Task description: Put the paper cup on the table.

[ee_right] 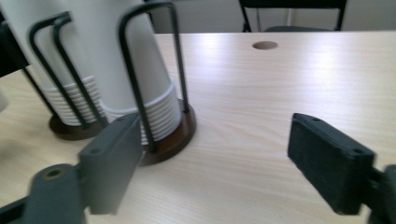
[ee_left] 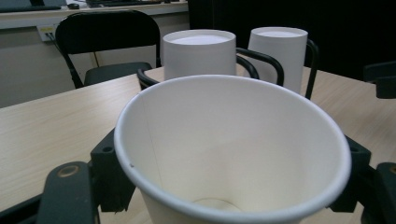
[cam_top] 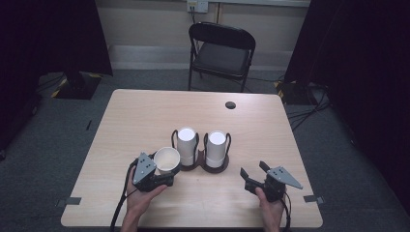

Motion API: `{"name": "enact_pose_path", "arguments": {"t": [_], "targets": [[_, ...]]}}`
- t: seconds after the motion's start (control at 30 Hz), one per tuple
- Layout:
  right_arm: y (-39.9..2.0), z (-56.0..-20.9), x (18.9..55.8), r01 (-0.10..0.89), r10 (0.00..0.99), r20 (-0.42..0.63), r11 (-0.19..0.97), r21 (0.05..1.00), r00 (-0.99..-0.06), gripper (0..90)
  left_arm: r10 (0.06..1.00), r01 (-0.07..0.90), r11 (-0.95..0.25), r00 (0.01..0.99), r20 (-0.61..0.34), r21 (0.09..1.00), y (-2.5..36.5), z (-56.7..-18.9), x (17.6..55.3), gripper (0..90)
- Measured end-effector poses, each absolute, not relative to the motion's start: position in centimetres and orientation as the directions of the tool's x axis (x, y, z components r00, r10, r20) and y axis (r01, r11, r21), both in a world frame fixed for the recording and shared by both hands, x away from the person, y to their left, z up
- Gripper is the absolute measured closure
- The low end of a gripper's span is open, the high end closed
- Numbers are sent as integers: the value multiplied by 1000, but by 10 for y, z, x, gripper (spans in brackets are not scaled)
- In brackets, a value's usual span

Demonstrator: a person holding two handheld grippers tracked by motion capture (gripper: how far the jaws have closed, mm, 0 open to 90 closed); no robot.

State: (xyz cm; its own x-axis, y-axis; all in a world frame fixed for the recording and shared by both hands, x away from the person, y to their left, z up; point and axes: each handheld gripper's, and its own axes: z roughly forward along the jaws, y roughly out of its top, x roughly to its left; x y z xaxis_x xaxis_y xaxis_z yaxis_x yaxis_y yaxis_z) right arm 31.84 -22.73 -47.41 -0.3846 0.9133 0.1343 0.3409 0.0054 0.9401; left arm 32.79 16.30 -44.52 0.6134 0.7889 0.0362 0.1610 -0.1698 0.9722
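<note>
Left gripper (cam_top: pixel 162 175), near the table's front edge and left of centre: clamped by both black pads on the wall of a single white paper cup (cam_top: pixel 167 158), mouth up and tilted slightly toward the camera. Held by the sides, probably so the open rim stays free and the thin wall is not crushed. In the left gripper view, cup (ee_left: pixel 233 149) wide and empty between the black jaws, bottom disc just showing.

Just beyond the cup, about mid-table: two dark round-based wire cup holders (cam_top: pixel 203 164) standing side by side, bases touching or nearly so. In each, a stack of white paper cups upside down, left stack (cam_top: pixel 186 140) and right stack (cam_top: pixel 216 149), kept upright by bent black wire loops. Rolled rims bunched at the base in the right gripper view (ee_right: pixel 161 116), so the cups nest bottom-up, likely to lift off one at a time from the top.

Right gripper (cam_top: pixel 255 175), toward the front right corner: jaws spread wide, nothing between them, only bare pale wood table (ee_right: pixel 243 140) in the gap. Pointed at the right holder's base, well clear of it. Judged free for the next pick.

Farther out: round cable hole (cam_top: pixel 230 105) near the far edge; black folding chair (cam_top: pixel 221 53) behind the table.
</note>
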Motion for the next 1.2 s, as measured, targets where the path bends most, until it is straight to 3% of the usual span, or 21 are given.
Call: {"name": "enact_pose_path", "arguments": {"t": [0.43, 0.83, 1.2], "targets": [[-237, -490, 321, 283, 950, 88, 1, 959, -301, 172, 855, 184, -110, 519, -1, 977, 189, -441, 341, 225], [-236, -494, 321, 248, 948, 62, 19, 969, -314, 171, 885, 190, -97, 467, -3, 977, 205, -434, 361, 226], [-237, -495, 317, 216, 950, 64, 4, 976, -306, 140, 895, 229, -36, 440, -71, 973, 217, -434, 382, 230]]}}
